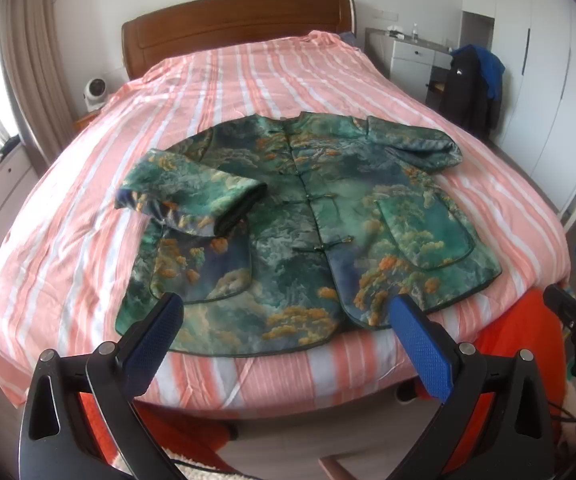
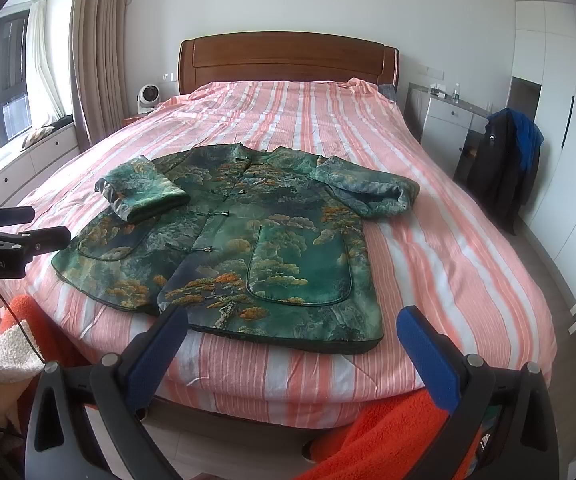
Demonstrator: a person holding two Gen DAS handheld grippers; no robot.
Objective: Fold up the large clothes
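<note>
jacket [image 1: 308,220] flat on bed [image 1: 87,248]

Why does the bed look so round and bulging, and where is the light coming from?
Both wrist views use fisheye lenses, so the bed bows outward and the corners go black. In the right wrist view daylight enters from the window on the left; in the left wrist view the folded sleeve looks slightly smeared.

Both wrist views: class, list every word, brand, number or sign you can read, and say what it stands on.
"GenRobot.AI": white print on the black body of the left gripper, seen in the right wrist view.
"DA": start of a cut-off white word on the right gripper, at the left wrist view's edge.
Small white logo on the black jacket: too small to read.
</note>
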